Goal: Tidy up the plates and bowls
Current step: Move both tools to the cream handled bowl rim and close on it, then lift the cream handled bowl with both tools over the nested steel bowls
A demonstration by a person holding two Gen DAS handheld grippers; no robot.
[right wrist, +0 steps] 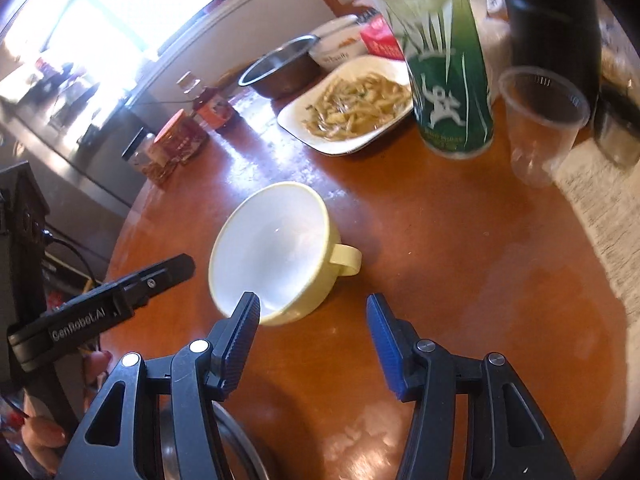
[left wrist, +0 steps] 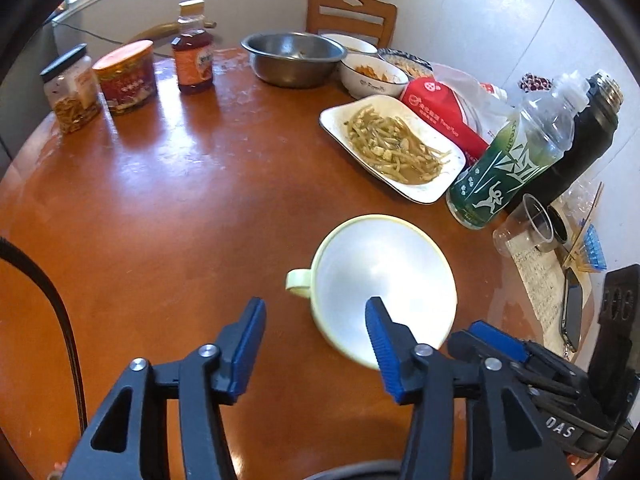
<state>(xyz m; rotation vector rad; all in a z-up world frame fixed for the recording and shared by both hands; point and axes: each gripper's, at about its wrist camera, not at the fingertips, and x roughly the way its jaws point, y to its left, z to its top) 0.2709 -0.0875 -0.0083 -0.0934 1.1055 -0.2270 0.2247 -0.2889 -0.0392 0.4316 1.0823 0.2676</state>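
The empty cup [left wrist: 384, 292], pale yellow outside and white within, stands upright on bare wood towards the near edge of the round tabletop [left wrist: 168, 208], well apart from the used dishes, which makes it the easy piece to gather first. Both claws hang over it at a downward slant. The left claw [left wrist: 316, 344] is partly spread with nothing between its pads; its right pad shows in front of the cup's near rim and its left pad over bare wood, so whether it touches the rim I cannot tell. The right claw [right wrist: 312, 336] is likewise partly spread and empty, its left pad level with the cup's near rim and the handle [right wrist: 346, 260] pointing towards its side, probably the reason it comes in from there. Toward the far edge sit the dishes that hold food, likely left where the meal ended: a square plate [left wrist: 424, 196] of yellowish strips, a steel bowl [left wrist: 294, 58], and two white bowls [left wrist: 374, 76] behind it (a third, patterned one peeks out beyond them). A green bottle [left wrist: 504, 160], a black flask [left wrist: 576, 140] and a clear plastic cup [left wrist: 524, 224] crowd the right edge just beside the plate, so reaching that plate will call for care. Three jars [left wrist: 124, 76] stand along the far left edge, out of the way.
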